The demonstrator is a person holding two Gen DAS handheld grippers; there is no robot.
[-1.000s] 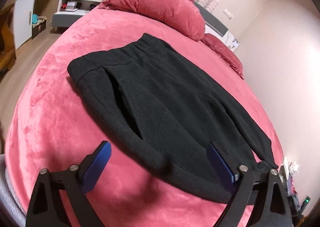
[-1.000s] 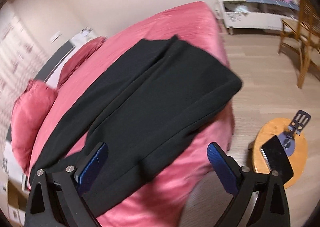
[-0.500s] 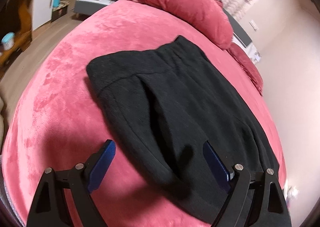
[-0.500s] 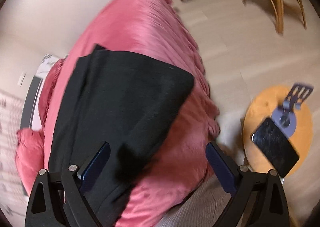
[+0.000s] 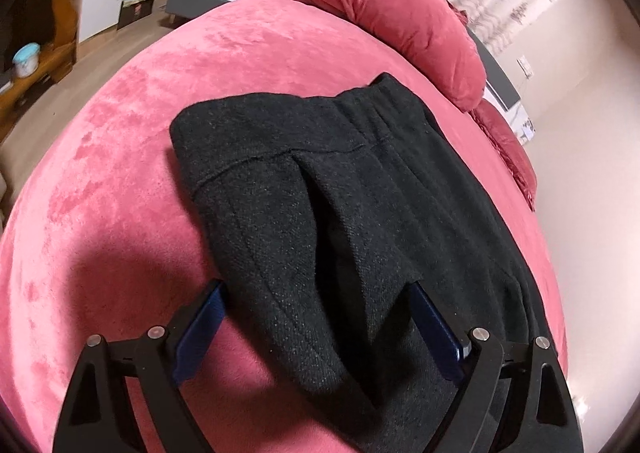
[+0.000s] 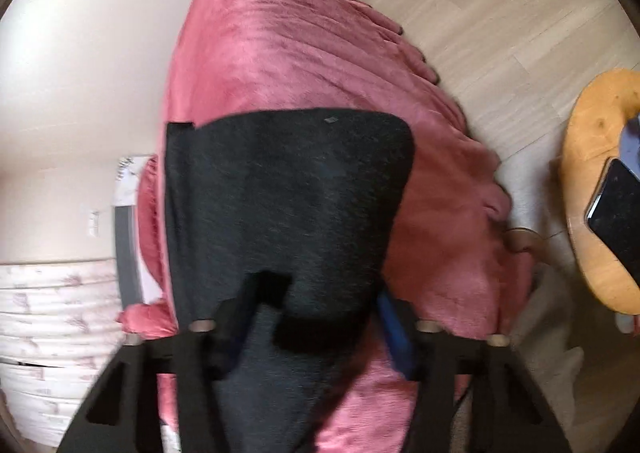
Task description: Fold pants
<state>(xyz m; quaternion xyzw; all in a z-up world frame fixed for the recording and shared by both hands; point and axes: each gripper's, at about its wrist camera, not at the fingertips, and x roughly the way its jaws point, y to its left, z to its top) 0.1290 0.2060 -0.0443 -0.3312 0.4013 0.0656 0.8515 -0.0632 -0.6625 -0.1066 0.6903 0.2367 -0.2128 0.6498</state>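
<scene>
- Black pants spread flat on pink bed cover, waistband toward red pillow.
- Left gripper spread wide, straddling near edge of pants; blue pads either side of fabric fold, not clamped.
- Right gripper likewise wide apart over pants, near bed edge; view blurred, grip on cloth cannot be told.
- Wooden stool with phone beside bed.
</scene>
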